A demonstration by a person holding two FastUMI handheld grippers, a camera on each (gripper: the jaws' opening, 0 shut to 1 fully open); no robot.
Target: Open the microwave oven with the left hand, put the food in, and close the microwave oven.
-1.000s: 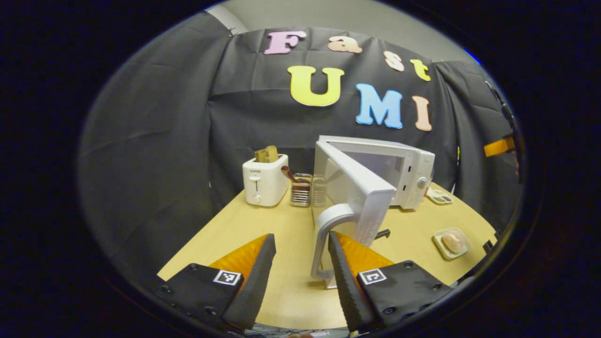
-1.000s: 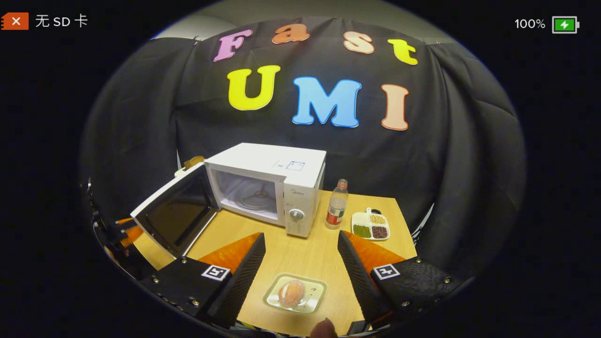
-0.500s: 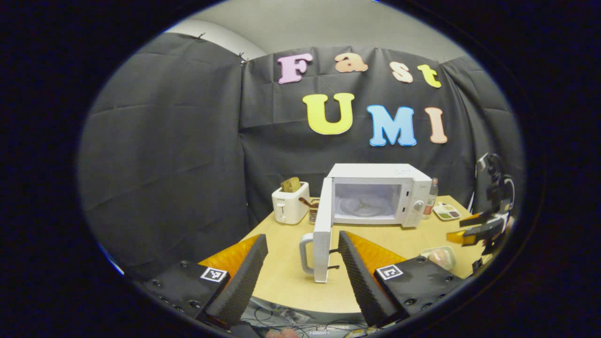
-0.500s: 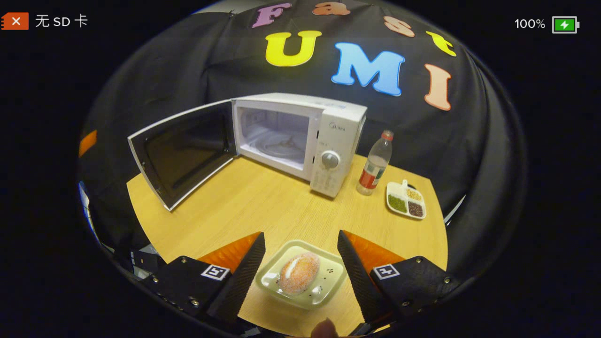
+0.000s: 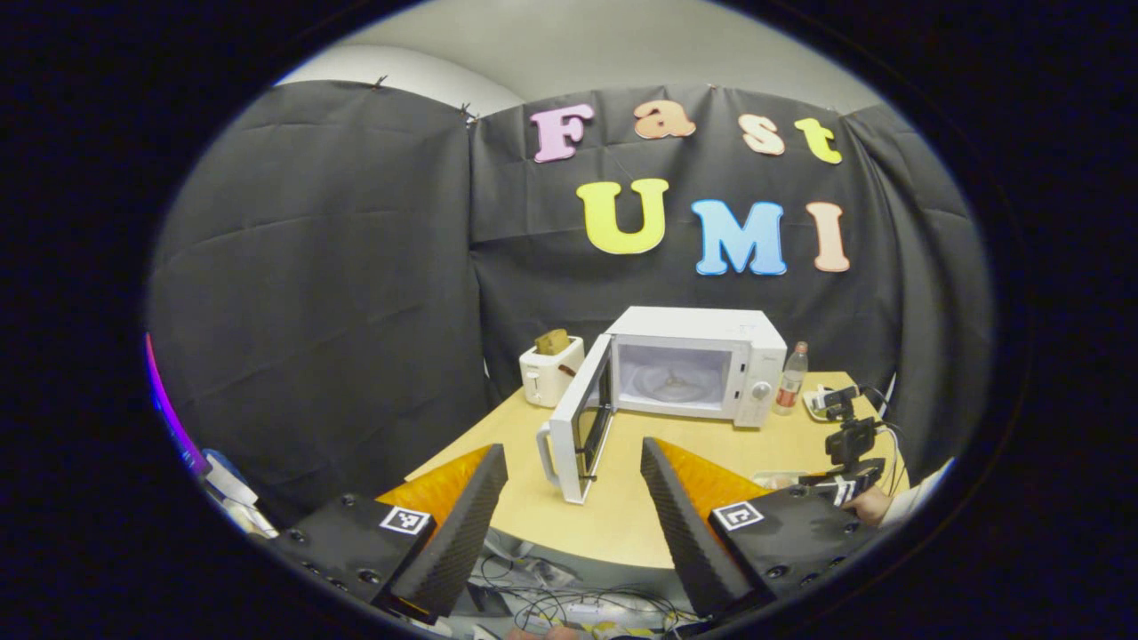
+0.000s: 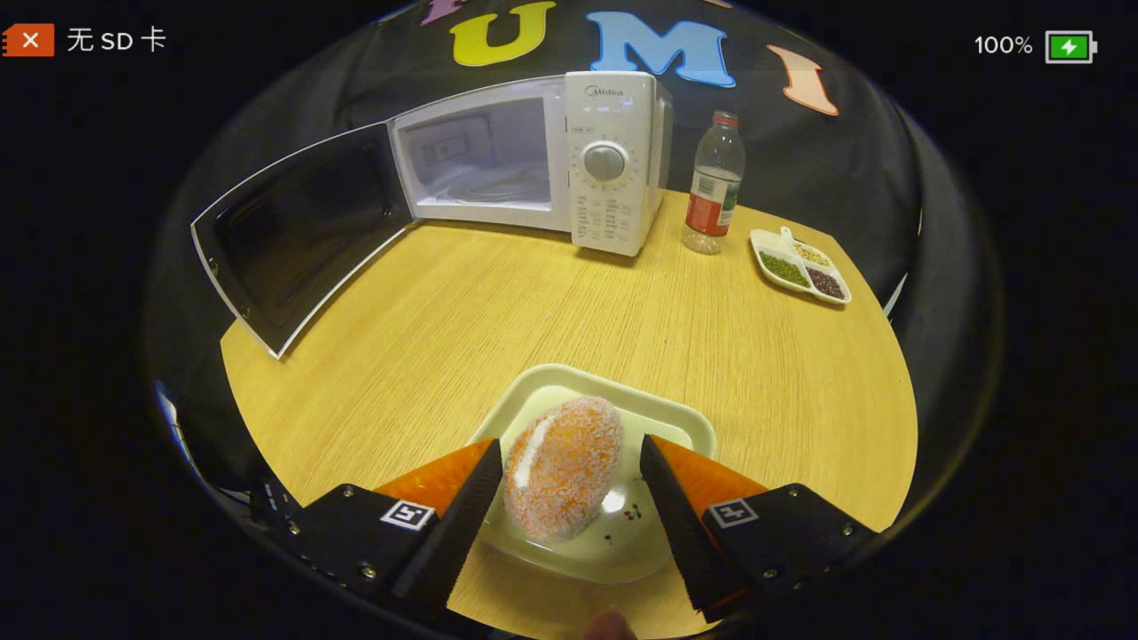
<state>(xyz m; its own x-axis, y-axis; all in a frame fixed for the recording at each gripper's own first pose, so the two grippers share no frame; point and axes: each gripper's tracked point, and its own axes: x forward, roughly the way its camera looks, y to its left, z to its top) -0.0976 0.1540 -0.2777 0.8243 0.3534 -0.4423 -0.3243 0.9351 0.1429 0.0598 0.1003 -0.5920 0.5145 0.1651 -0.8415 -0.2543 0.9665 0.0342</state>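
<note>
The white box-shaped microwave oven [image 6: 569,160] stands at the upper centre of the right gripper view with its dark-windowed door [image 6: 293,236] swung wide to the upper left, so the opening step looks done and the cavity [image 6: 476,151] is bare. In the left gripper view the same oven sits at mid-frame, its door [image 5: 578,427] hanging open toward the camera.

The left gripper [image 5: 569,524] shows at the bottom of its own view with its jaws spread wide and nothing between them, well back from the door.

The food, a round orange sugar-crusted bun [image 6: 562,467], lies on a pale green square plate [image 6: 685,427] on the light wooden round table [image 6: 533,311], at the lower centre of the right gripper view. The right gripper [image 6: 569,498] brackets the bun with its jaws wide, one finger on each side; whether either finger touches it I cannot tell, but no grip looks closed.

Still to do, by my reading: grasp the food, carry it into the cavity, then shut the door.
</note>
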